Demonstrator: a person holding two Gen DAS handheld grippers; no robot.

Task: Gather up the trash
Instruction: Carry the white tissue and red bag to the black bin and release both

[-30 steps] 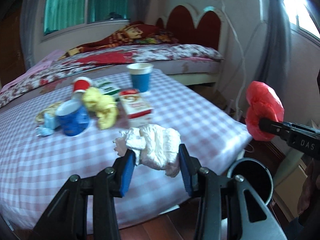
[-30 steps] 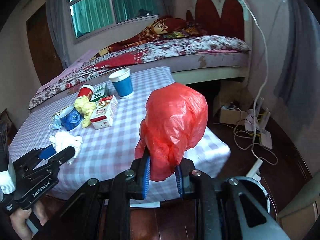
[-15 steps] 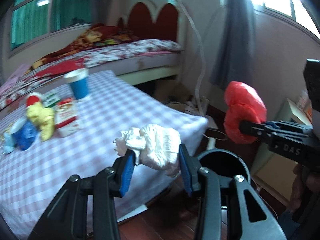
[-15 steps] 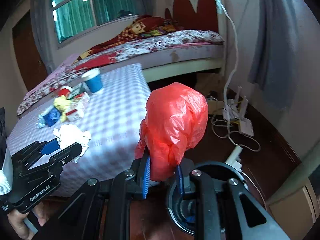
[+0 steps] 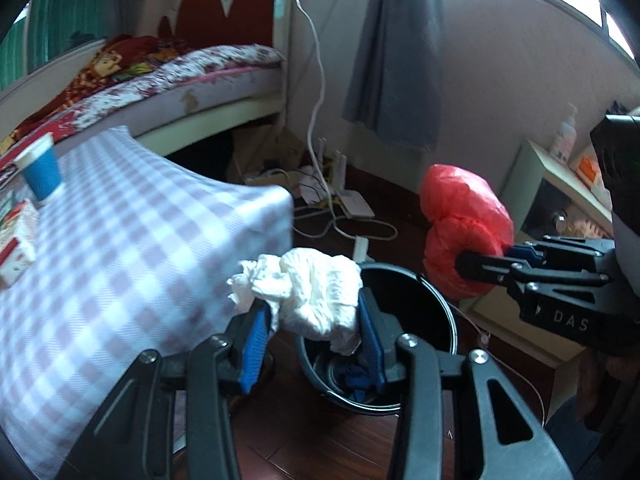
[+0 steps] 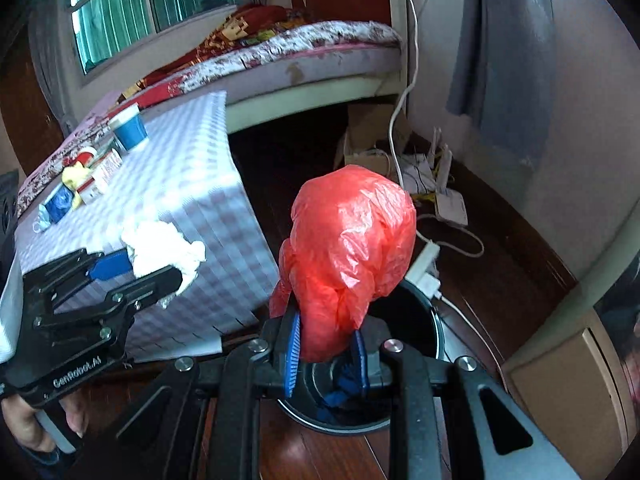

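The left gripper (image 5: 312,320), pinching crumpled tissue (image 5: 308,292), and the right gripper (image 6: 326,350), pinching a red plastic bag (image 6: 348,256), are both hovering directly above the black bin (image 5: 440,304).

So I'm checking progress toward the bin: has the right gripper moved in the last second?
Yes. The right gripper, shut on the red bag, has swung from the table to above the black bin.

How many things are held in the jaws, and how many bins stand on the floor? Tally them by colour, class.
White: 1, the tissue in the left gripper
Red: 1, the bag in the right gripper
Black: 1, the bin
Total: 3
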